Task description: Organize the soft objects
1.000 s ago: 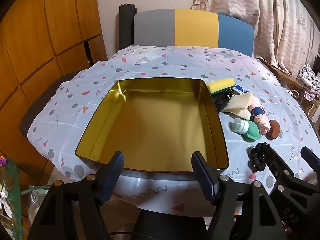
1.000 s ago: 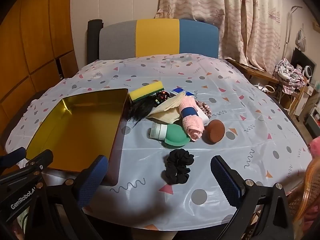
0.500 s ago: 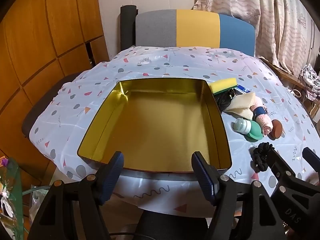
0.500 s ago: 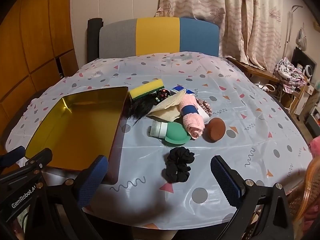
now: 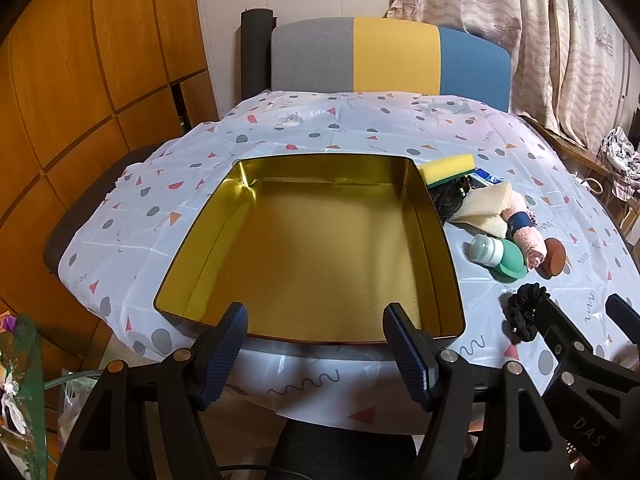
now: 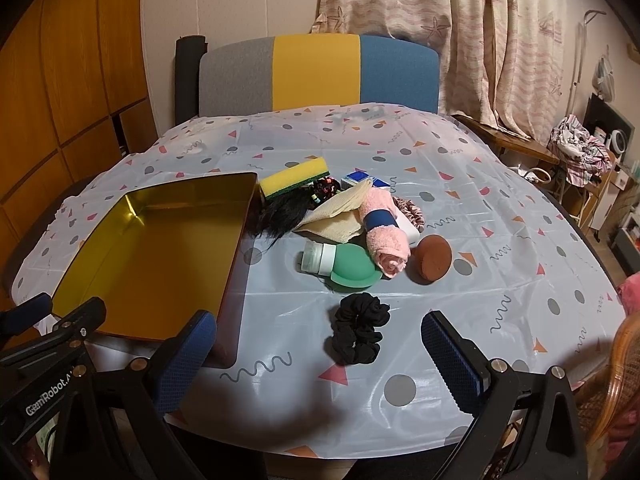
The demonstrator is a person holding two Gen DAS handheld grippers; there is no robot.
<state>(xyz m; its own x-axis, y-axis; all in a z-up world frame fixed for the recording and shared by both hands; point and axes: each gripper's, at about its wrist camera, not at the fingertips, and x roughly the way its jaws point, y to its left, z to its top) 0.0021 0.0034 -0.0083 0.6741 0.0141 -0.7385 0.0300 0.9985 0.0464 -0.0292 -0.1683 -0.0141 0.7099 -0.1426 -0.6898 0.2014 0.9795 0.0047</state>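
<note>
Both jaws gape empty: left gripper [image 5: 316,336], right gripper [image 6: 320,344]. Black scrunchie [image 6: 357,333] at twelve o'clock (probably limp) could slip out, missing the gold tin [image 6: 120,272].

A gold tin [image 6: 152,248], a black scrunchie [image 6: 358,334], a pink rolled towel [image 6: 386,236] and a yellow-green sponge [image 6: 294,180].

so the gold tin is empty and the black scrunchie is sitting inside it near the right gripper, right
Not quite. The gold tin is empty, but the black scrunchie lies on the tablecloth outside it, ahead of the open right gripper. The right wrist view shows this.
</note>
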